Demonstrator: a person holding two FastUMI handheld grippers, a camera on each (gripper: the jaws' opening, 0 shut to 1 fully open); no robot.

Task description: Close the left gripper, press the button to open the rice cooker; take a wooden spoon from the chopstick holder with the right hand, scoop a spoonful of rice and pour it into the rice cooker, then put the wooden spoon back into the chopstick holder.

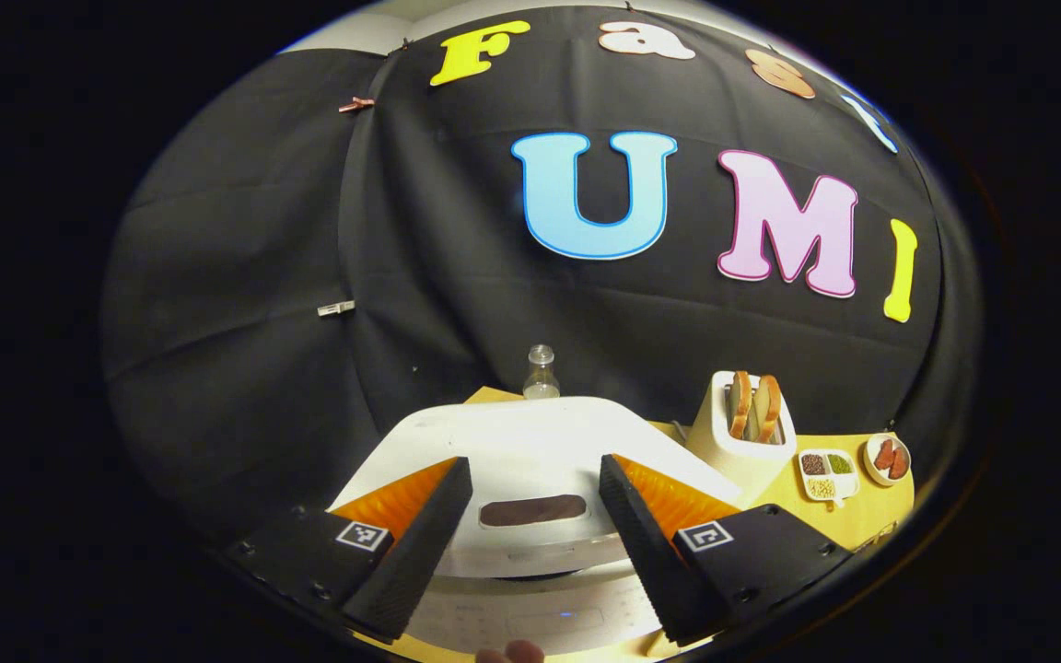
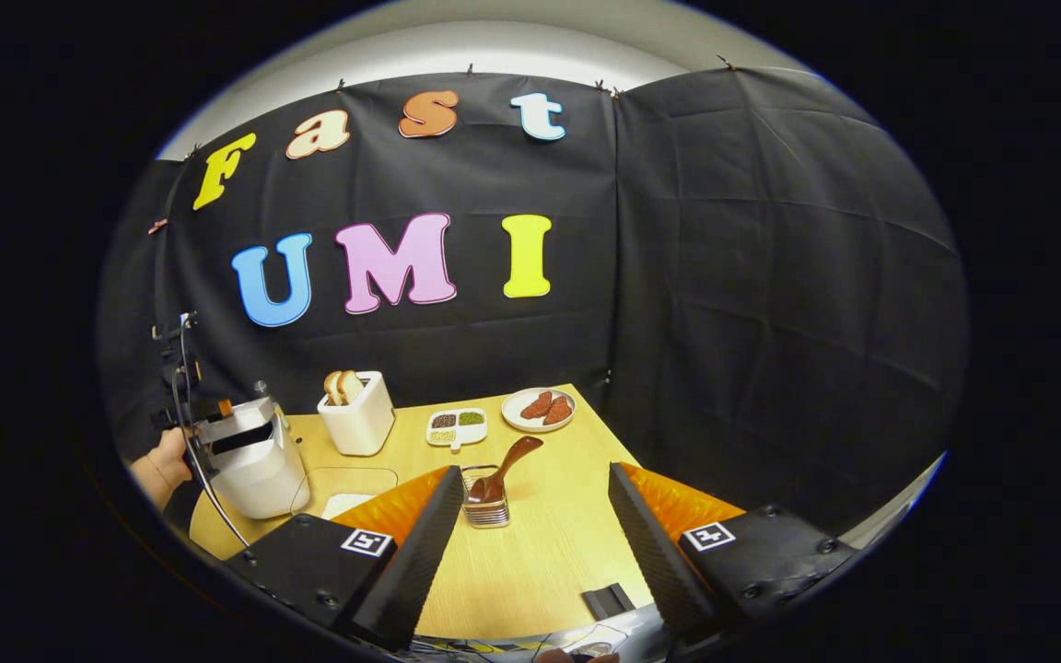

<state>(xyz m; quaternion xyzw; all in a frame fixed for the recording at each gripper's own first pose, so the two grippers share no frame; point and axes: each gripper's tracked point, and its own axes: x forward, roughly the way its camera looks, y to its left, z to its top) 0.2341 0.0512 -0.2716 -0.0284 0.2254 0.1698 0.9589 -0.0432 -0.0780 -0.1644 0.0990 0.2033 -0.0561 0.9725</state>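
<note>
The wooden spoon (image 2: 505, 470) stands in the chopstick holder (image 2: 486, 505) with its bowl down inside the holder and its handle slanting up toward the table's far right corner — its long axis leans rather than standing upright. The holder sits on the table (image 2: 540, 552) near the middle, just beyond the right gripper (image 2: 535, 539), closer to that gripper's left finger; the jaws are spread wide and hold nothing.

The rice cooker (image 1: 530, 460) stands at the table's left side, lid down, directly under the left gripper (image 1: 530, 529), whose fingers are spread apart over the front of the lid — the dark handle recess lies between them. In the right gripper view the cooker sits beside a hand (image 2: 162, 470).

Behind the cooker are a glass bottle (image 1: 541, 373), a toaster (image 2: 357, 414) with bread slices, a divided dish (image 2: 457, 426) of grains and a plate (image 2: 538, 409) at the far edge.
</note>
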